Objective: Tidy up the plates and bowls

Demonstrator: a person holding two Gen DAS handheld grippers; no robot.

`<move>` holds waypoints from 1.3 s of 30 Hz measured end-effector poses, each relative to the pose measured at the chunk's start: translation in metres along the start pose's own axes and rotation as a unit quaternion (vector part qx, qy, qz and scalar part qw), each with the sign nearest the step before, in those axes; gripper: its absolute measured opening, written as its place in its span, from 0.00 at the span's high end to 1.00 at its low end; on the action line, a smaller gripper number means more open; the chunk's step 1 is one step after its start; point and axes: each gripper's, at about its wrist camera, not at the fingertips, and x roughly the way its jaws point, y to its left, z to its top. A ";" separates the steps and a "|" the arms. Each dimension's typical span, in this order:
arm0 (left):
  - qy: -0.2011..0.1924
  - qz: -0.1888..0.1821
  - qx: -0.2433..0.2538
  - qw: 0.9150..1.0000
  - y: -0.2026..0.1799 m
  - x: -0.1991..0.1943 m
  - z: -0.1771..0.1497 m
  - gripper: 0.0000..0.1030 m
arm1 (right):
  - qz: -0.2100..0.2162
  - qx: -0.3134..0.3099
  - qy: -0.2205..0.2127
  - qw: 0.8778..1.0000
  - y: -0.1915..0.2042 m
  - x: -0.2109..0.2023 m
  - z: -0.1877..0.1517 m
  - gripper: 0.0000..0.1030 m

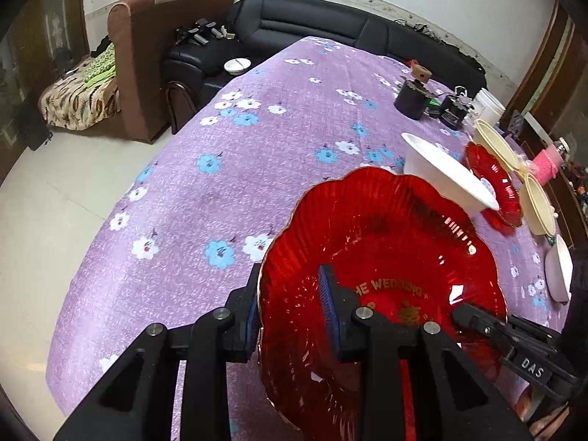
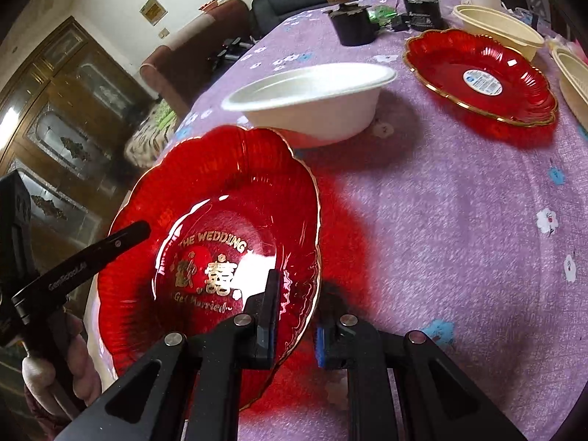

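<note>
1. Setting: a living room with a black sofa [image 1: 330, 22] and a brown armchair [image 1: 147, 73] behind a table under a purple floral cloth [image 1: 220, 183]. Dishes lie scattered along the table's far side.

2. Item in hand: a red scalloped plate [image 1: 386, 257] with a gold rim and gold "THE WEDDING" lettering. It is held above the near part of the table and appears clear of the cloth.

3. Left gripper [image 1: 292, 316]: its two blue-padded fingers straddle the plate's rim, one inside the dish and one outside. Whether the pads actually pinch the rim cannot be told from either view.

4. Right gripper [image 2: 294, 327]: in the right wrist view its fingers likewise sit either side of the opposite rim, the plate edge passing between them. The gap looks narrow, but firm contact cannot be confirmed.

5. Judgement on the hold: two grips on opposite edges would steady a wide, thin, slippery plate and keep it from swinging.

6. Orientation: the plate is tilted, face up and turned towards the cameras. It is round, so it has no true long axis; the lettering reads upright from the holder's side.

7. Other dishes: a white bowl [image 2: 312, 99] stands just beyond the held plate, and a second red plate [image 2: 481, 77] lies flat farther right, near cream bowls [image 2: 499, 29].

8. Judgement on intent: the second red plate is the likely stacking place.
</note>
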 end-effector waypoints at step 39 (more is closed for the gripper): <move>0.129 -0.050 0.094 0.986 -0.117 0.103 0.121 0.75 | 0.026 0.100 -0.072 0.992 -0.075 0.003 0.080 0.77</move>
